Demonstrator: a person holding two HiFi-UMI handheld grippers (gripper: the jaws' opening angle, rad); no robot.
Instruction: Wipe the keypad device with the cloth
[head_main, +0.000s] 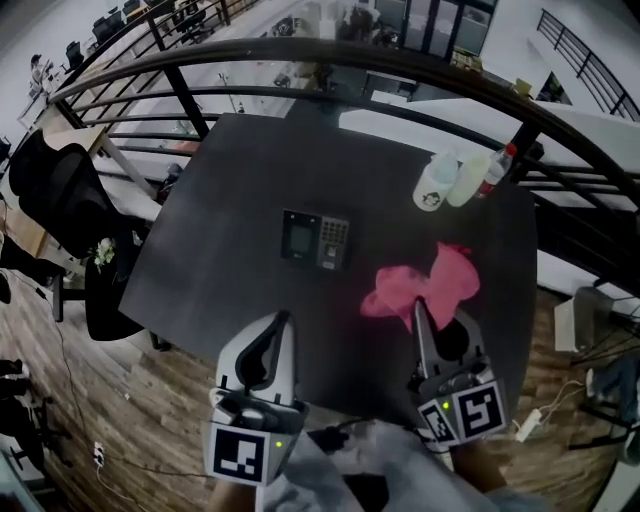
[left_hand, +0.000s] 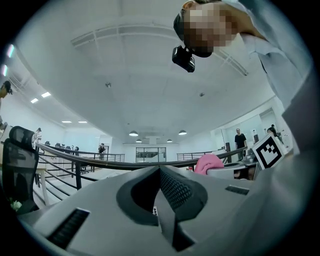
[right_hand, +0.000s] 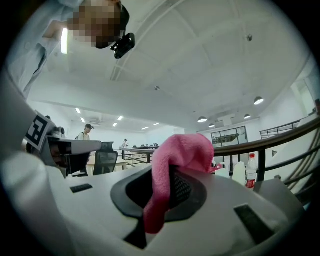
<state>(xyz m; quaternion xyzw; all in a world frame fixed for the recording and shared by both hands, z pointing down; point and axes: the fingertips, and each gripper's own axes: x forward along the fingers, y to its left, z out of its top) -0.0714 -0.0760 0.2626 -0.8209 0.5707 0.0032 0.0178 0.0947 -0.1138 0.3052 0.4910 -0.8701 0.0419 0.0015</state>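
The keypad device (head_main: 316, 240), a dark flat unit with a screen and a key block, lies near the middle of the black table (head_main: 230, 200). To its right and nearer me lies a crumpled pink cloth (head_main: 425, 285). My right gripper (head_main: 419, 310) is shut on the cloth's near edge; in the right gripper view the pink cloth (right_hand: 175, 155) drapes over the closed jaws of that gripper (right_hand: 172, 170). My left gripper (head_main: 287, 318) hovers at the table's front edge, below the keypad, shut with nothing in it. The left gripper (left_hand: 160, 171) points upward at the ceiling, with the pink cloth (left_hand: 209, 163) beside it.
Two pale plastic bottles (head_main: 436, 183) (head_main: 468, 178) and a red-capped bottle (head_main: 497, 170) stand at the table's back right corner. A curved black railing (head_main: 300, 55) runs behind the table. A black office chair (head_main: 60, 190) stands at the left on the wooden floor.
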